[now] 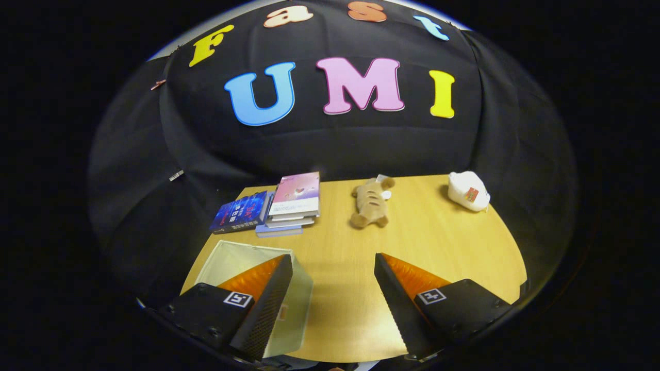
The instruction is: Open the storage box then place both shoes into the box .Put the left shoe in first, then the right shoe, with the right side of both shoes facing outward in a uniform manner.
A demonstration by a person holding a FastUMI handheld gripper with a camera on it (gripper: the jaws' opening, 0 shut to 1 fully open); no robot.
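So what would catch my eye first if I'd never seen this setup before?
Probably the brown plush toy lying mid-table, well beyond the open gripper, whose fingers spread wide over bare wooden table. Left of the toy sits a stack of books, and a white bundle rests at the far right corner. A pale translucent box sits partly under one finger.
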